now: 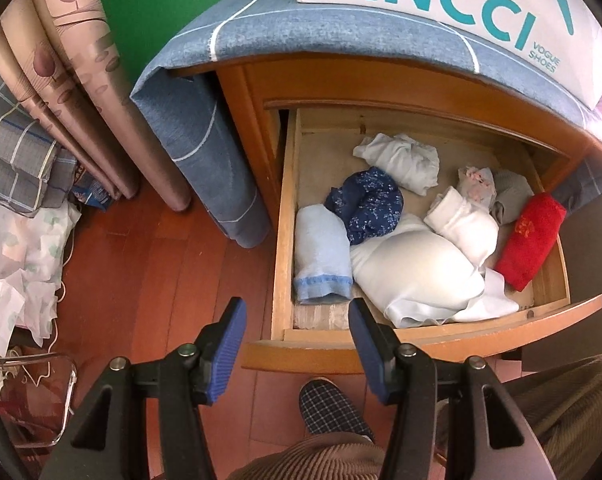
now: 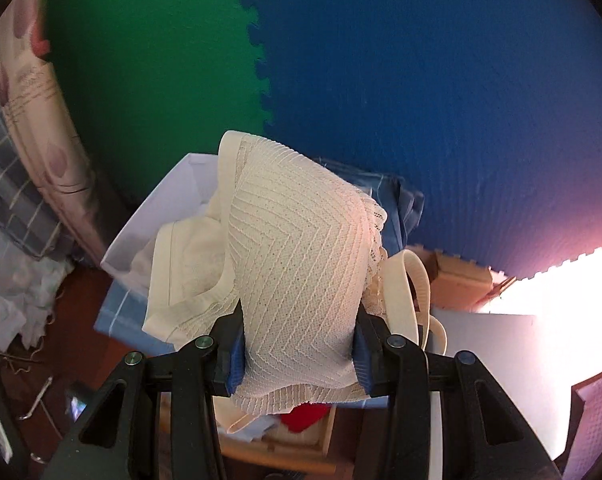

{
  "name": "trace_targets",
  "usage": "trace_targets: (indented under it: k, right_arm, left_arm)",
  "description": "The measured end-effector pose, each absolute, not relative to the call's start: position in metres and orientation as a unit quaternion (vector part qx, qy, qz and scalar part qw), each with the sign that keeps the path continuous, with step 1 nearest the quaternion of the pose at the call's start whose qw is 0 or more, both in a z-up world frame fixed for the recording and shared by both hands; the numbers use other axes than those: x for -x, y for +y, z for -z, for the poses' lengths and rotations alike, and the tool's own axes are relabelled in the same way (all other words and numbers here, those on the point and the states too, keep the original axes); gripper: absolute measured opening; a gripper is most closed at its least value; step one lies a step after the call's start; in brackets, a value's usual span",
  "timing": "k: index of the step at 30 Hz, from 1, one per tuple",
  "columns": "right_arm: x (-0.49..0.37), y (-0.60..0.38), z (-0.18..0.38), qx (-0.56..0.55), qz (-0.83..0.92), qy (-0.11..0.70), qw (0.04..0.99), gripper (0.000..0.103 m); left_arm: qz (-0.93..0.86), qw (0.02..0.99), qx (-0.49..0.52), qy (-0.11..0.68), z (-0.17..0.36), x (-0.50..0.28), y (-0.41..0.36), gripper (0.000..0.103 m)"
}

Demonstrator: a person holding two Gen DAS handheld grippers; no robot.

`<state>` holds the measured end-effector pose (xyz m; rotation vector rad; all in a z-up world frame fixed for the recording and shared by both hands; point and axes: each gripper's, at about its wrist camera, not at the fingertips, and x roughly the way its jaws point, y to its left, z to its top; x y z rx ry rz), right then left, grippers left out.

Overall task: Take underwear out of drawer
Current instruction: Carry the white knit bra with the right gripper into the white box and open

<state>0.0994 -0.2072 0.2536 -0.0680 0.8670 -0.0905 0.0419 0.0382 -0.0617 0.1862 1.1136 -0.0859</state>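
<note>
Cream bra (image 2: 301, 280) — probably — in right claw (image 2: 299, 354)

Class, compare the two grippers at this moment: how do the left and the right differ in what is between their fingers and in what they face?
The left gripper stands open with nothing between its fingers; the right gripper is shut on a cream bra. The left gripper looks down at the open wooden drawer of folded clothes; the right gripper faces green and blue foam wall mats. Both have black arms and blue pads.
</note>
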Motion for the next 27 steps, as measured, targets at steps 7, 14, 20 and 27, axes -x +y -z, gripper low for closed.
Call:
trace_targets:
  k: [7,14,20,27]
  right_arm:
    - [-0.176,-0.208,-0.212,0.060,0.062,0.469,0.879,0.040]
    - [-0.213,-0.208,-0.152,0.067,0.049,0.526,0.847,0.041]
    - [-0.214,-0.202,-0.116,0.085,0.034,0.559,0.824,0.045]
    - [-0.204,-0.201,-0.110,0.100,0.023,0.575,0.812,0.047]
  left_arm:
    - [0.043,0.840,-0.078,0.535,0.064,-0.044,0.041,0.054]
    - [0.041,0.839,-0.069,0.538,0.065,-0.045,0.045,0.054]
    - [0.044,0.836,-0.063,0.543,0.067,-0.046,0.046,0.054]
    - [0.046,0.836,-0.060,0.544,0.068,-0.045,0.046,0.054]
